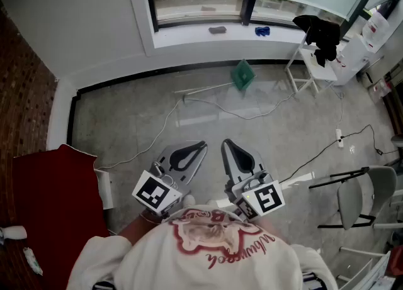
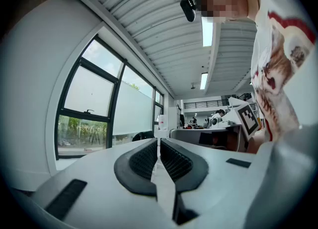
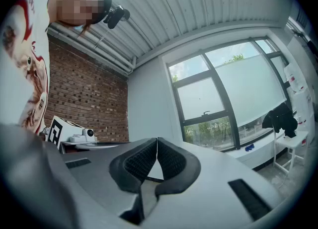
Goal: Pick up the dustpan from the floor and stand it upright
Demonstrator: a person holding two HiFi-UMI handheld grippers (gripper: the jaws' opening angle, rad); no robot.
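Observation:
The green dustpan [image 1: 242, 75] lies on the concrete floor below the window, its long pale handle [image 1: 203, 89] stretched out to the left. Both grippers are held close to my body, far short of it and pointing level. My left gripper [image 1: 200, 145] is shut, with nothing between its dark ribbed pads [image 2: 145, 159]. My right gripper [image 1: 227, 143] is shut and empty too, its pads [image 3: 171, 161] touching at the tips. The left gripper view [image 2: 158, 141] and the right gripper view [image 3: 157, 139] show only windows and walls, not the dustpan.
Thin cables [image 1: 252, 114] and a power strip [image 1: 340, 136] trail over the floor near the dustpan. A white chair [image 1: 313, 62] with a black garment stands at the back right, a grey chair [image 1: 356, 197] at the right. A red panel [image 1: 53, 200] leans at the left.

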